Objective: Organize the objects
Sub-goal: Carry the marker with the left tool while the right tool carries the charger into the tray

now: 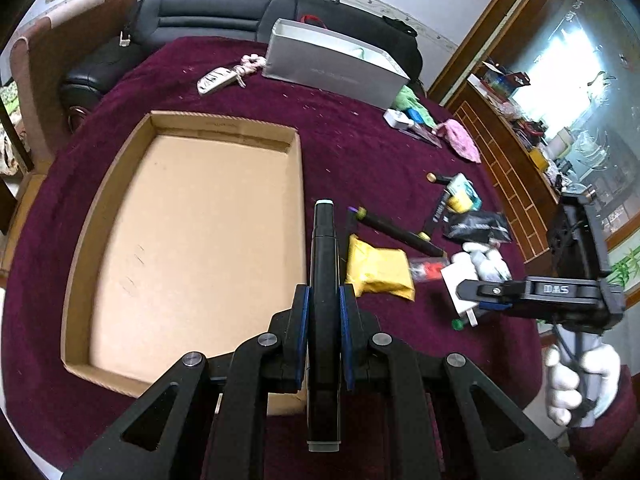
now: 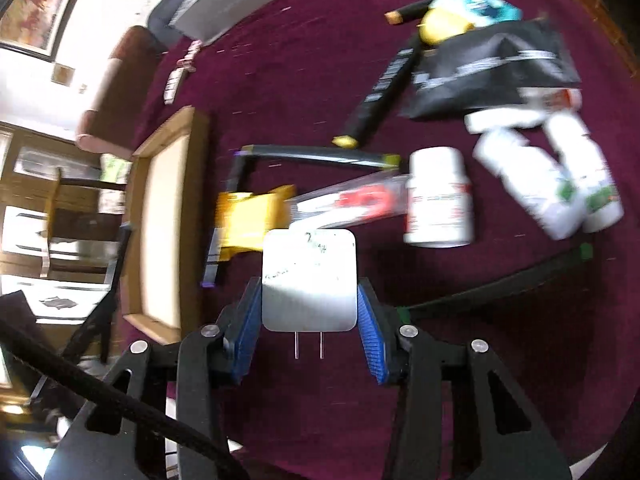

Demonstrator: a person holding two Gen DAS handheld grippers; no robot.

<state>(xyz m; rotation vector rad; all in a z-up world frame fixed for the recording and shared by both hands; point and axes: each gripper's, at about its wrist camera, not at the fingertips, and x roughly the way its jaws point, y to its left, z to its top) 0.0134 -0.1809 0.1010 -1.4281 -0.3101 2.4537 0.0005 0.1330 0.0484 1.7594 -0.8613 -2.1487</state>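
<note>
Blue pads (image 1: 303, 332) of the left gripper (image 1: 323, 304) are pressing both sides of a black marker (image 1: 324, 280), which is lying lengthwise between the fingers with its pale cap pointing forward. The marker is hanging above the maroon tablecloth (image 1: 360, 148), right at the near right edge of a shallow cardboard tray (image 1: 100, 208) that is sitting on the cloth with its brown floor showing.

Over on the right, the right gripper (image 2: 310, 300) is clamping a white plug adapter (image 2: 309, 280) between its blue pads (image 2: 372, 332), the two metal prongs pointing back toward the camera. The left view is showing this same gripper (image 1: 476, 296) from the side, with a white-gloved hand (image 1: 576, 380) wrapping its handle, and the adapter (image 1: 460, 284) is sticking out at its tip, just above the cloth.

Just past the adapter, a yellow packet (image 2: 252, 216) is lying beside the tray, and a clear blister pack with red print (image 2: 360, 200) is lying next to it. A white pill bottle (image 2: 438, 200) is lying on its side just beyond, with two more white bottles (image 2: 552, 184) close together to its right. Farther out, black markers with yellow ends (image 2: 380, 96) are crossing each other near a black pouch (image 2: 492, 68) and a teal-and-white box (image 2: 476, 0).

At the far side, a grey open box (image 1: 336, 68) is standing near the table's back edge, a white key fob (image 1: 218, 80) is resting left of it, and a pink cloth (image 1: 460, 140) is lying to its right. A black sofa (image 1: 208, 12) is sitting behind the table.
</note>
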